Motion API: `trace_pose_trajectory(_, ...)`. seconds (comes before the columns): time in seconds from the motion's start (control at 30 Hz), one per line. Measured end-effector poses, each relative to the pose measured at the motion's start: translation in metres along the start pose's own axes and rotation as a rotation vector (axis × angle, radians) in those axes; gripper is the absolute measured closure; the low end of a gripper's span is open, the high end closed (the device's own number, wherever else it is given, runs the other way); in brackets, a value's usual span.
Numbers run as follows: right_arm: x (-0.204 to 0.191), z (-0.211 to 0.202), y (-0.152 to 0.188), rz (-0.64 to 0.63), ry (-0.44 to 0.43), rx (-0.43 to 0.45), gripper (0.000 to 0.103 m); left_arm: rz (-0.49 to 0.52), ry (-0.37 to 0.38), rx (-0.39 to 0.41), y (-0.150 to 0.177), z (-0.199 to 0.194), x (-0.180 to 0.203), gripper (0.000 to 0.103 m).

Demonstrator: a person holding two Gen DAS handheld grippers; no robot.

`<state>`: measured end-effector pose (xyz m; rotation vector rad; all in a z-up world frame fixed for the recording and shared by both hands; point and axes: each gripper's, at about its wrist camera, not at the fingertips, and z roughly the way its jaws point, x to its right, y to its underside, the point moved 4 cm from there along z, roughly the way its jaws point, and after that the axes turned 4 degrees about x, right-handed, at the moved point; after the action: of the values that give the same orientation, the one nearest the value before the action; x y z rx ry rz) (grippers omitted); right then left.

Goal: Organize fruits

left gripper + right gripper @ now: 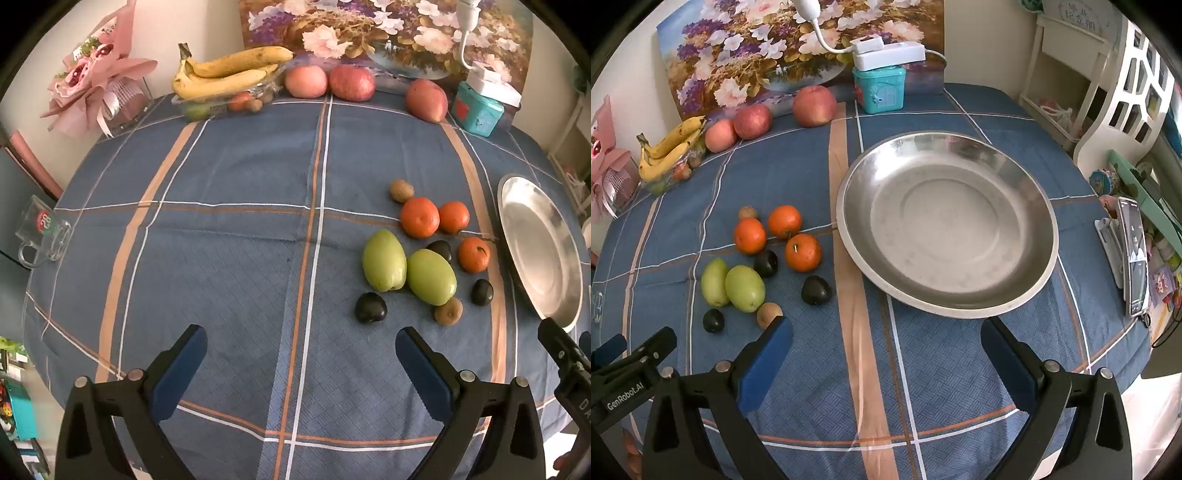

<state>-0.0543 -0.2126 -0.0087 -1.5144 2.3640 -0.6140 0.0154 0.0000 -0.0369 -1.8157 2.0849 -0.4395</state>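
Note:
A cluster of loose fruit lies on the blue plaid tablecloth: two green mangoes [406,271] [744,283], three oranges [420,217] [803,252], three dark plums [371,307] [816,290] and two small brown kiwis [448,312] [769,314]. An empty steel plate [539,247] [945,225] sits to the right of the cluster. My left gripper [301,345] hovers open over bare cloth, near and left of the fruit. My right gripper [886,338] hangs open at the plate's near rim, with nothing between its fingers.
Along the back wall stand bananas [229,72] in a clear tray, three apples [351,83], a teal box [478,109] and a flower painting. A pink bouquet [96,85] and a glass mug [42,236] sit at the left. A phone [1134,254] on a stand is at the right edge.

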Motion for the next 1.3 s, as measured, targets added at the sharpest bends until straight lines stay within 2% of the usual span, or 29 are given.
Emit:
trace_pose_trajectory(1.0,0.000,0.001,0.001,0.000,-0.001,-0.005,0.002,0.001,0.000,0.000,0.001,0.001,0.000,0.000)
trace_pose_trajectory(1.3,-0.002,0.002,0.002,-0.003,-0.005,-0.011,0.002,-0.040,0.058,-0.004,0.002,0.007,-0.004,0.000)
